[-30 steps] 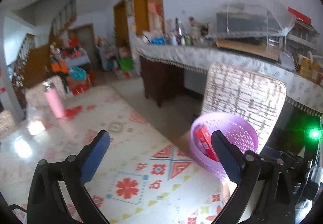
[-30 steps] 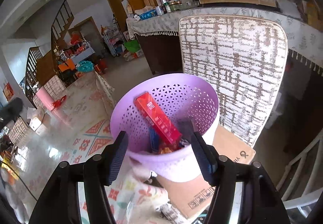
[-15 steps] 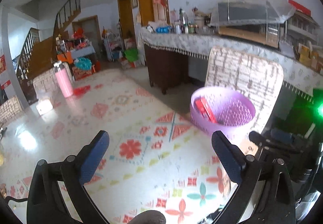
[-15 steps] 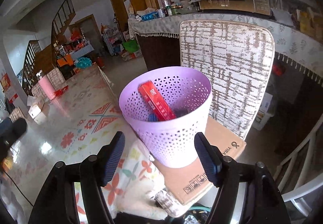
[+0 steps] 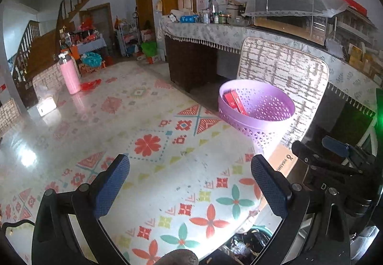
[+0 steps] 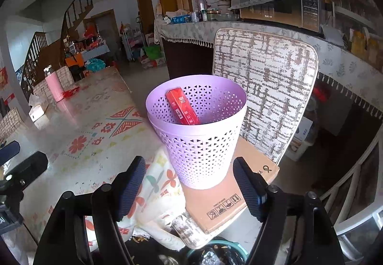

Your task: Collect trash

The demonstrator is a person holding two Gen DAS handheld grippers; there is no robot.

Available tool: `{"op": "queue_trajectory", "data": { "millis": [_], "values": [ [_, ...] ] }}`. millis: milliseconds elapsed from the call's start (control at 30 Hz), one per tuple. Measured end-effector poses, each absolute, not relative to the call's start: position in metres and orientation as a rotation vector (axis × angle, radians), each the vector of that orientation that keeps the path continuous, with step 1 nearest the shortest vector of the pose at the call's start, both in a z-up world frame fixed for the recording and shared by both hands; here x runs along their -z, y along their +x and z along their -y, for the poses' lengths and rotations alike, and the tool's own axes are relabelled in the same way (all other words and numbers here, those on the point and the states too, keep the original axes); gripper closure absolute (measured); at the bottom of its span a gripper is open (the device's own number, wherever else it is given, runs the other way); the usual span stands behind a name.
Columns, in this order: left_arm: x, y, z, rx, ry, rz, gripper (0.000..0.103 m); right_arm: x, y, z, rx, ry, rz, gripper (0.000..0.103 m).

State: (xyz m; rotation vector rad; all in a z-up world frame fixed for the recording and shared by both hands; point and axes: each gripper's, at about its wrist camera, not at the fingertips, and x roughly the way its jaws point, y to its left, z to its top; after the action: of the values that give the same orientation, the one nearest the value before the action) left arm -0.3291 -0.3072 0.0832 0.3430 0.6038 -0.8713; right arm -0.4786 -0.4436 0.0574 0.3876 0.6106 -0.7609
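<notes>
A purple perforated waste basket (image 6: 203, 145) stands on a cardboard box (image 6: 229, 202) on a chair seat, beside the table's right end. A red carton (image 6: 183, 109) leans inside it. The basket (image 5: 261, 116) and carton (image 5: 233, 101) also show in the left wrist view. My right gripper (image 6: 190, 189) is open and empty, just in front of the basket's base. My left gripper (image 5: 189, 184) is open and empty above the patterned tablecloth (image 5: 148, 145). A red wrapper (image 5: 89, 85) lies at the table's far end.
A pink bottle (image 5: 69, 74) and a white box (image 5: 46, 106) stand at the table's far left. The chair's patterned backrest (image 6: 265, 88) rises behind the basket. A counter (image 5: 215, 33) with jars and a covered microwave runs along the wall. A dark bag (image 6: 215, 253) sits below.
Both grippers have pulled back and lowered from the basket. The basket, seen close under the right gripper a second ago, now stands farther off on the box.
</notes>
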Motion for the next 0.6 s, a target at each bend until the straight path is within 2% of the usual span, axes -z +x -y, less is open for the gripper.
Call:
{"op": "queue_trajectory", "data": {
  "millis": [167, 600],
  "values": [
    [-0.0786, -0.3329, 0.3068, 0.888, 0.356, -0.624, 0.002, -0.0573, -0.4780, 0.4379, 0.776, 0.361, -0.620, 0.019],
    [-0.0737, -0.3285, 0.3124, 0.890, 0.361, -0.651, 0.002, -0.0508, -0.4787, 0.4405, 0.777, 0.378, -0.640, 0.019]
  ]
}}
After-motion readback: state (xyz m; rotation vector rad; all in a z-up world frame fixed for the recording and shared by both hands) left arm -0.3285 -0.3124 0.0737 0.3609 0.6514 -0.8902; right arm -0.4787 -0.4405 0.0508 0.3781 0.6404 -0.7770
